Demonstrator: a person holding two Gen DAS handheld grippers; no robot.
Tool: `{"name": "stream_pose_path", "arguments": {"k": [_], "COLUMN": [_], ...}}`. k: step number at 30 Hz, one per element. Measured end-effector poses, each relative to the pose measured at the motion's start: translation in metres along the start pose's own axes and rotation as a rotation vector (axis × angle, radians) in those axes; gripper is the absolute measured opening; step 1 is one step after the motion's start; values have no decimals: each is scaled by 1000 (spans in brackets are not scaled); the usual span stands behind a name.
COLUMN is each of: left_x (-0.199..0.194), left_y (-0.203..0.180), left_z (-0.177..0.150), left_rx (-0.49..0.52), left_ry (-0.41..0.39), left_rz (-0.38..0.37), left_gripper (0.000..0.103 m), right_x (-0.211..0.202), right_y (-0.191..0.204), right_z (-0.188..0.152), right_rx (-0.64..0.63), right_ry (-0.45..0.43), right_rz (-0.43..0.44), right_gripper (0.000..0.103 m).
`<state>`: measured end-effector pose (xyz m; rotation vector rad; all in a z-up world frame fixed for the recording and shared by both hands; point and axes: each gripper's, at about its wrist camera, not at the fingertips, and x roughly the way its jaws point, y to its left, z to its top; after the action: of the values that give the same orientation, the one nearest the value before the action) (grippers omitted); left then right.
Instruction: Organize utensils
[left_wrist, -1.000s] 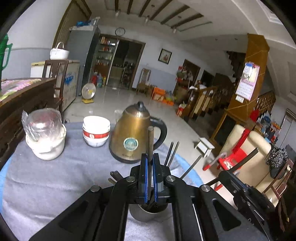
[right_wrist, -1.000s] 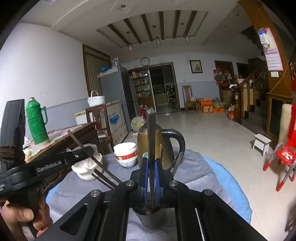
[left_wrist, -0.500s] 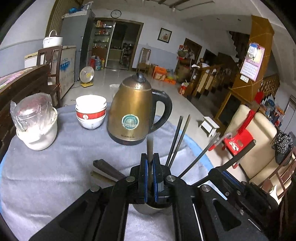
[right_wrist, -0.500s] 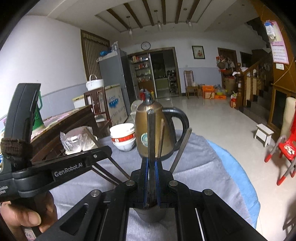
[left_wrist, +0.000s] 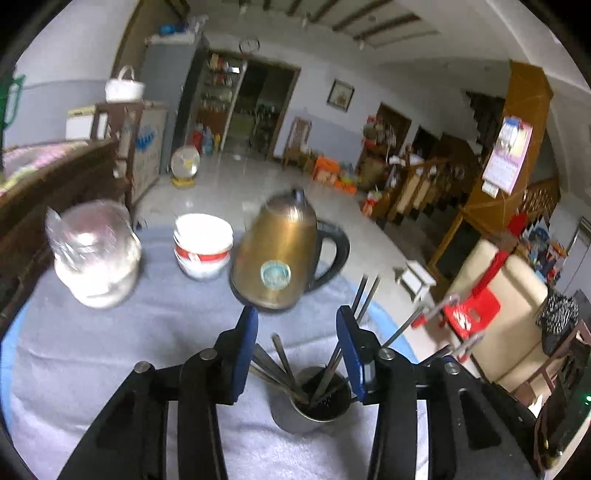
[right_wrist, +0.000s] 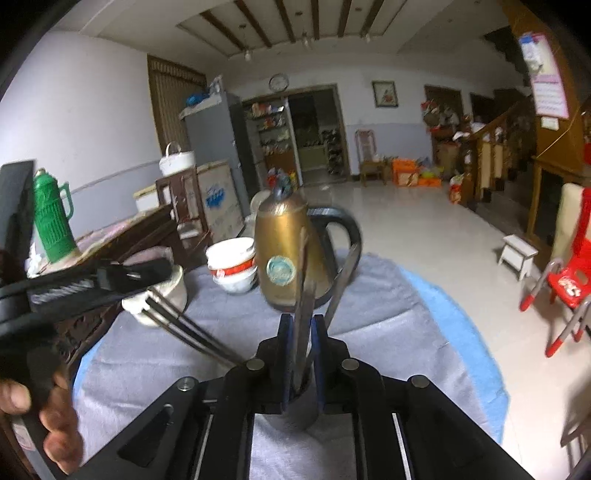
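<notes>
A steel cup (left_wrist: 312, 404) stands on the grey cloth and holds several dark utensils (left_wrist: 334, 356) that lean outward. My left gripper (left_wrist: 297, 321) is open and empty, its blue pads apart above the cup. In the right wrist view the cup (right_wrist: 295, 411) sits just below my right gripper (right_wrist: 302, 326), whose jaws are slightly apart around a dark utensil handle (right_wrist: 303, 295) that stands in the cup. Whether the pads still press on it is unclear. The left gripper's black body (right_wrist: 92, 284) shows at the left.
A brass kettle (left_wrist: 282, 254) with a black handle stands behind the cup. Stacked white bowls (left_wrist: 203, 245) and a wrapped white jar (left_wrist: 96, 254) stand at the back left. The cloth's blue edge (right_wrist: 469, 343) curves at the right. A green thermos (right_wrist: 51, 218) stands on a dark sideboard.
My left gripper has opened and let go of its utensil, which now stands in the cup. My right gripper has loosened around its utensil, which sits lower in the cup.
</notes>
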<state>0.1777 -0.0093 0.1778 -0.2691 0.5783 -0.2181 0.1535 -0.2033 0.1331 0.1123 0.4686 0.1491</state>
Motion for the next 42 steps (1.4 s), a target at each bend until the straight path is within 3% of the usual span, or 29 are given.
{"name": "stream_pose_path", "arguments": {"k": [2, 3, 4, 5, 10, 23, 33, 42], "left_x": [-23, -35, -45, -52, -70, -72, -68, -65], "left_y": [2, 3, 4, 5, 9, 23, 12, 5], "left_z": [4, 4, 3, 2, -24, -99, -119, -125], "left_rx": [-5, -4, 0, 7, 66, 101, 211, 222], "left_ry": [-43, -64, -79, -85, -50, 84, 121, 140], "left_rz": [4, 13, 26, 38, 98, 174, 283, 274], "left_gripper": [55, 63, 67, 75, 81, 82, 87, 87], "right_x": [-15, -24, -34, -44, -82, -114, -119, -119], "right_y": [-2, -3, -4, -4, 6, 29, 35, 41], "right_z": [4, 5, 5, 5, -13, -75, -87, -81], "right_rx": [11, 19, 30, 37, 31, -18, -20, -52], "right_ry": [-28, -44, -65, -88, -115, -14, 2, -11], "right_rz": [-10, -12, -13, -6, 14, -1, -4, -18], "right_gripper": [31, 46, 70, 74, 75, 76, 77, 77]}}
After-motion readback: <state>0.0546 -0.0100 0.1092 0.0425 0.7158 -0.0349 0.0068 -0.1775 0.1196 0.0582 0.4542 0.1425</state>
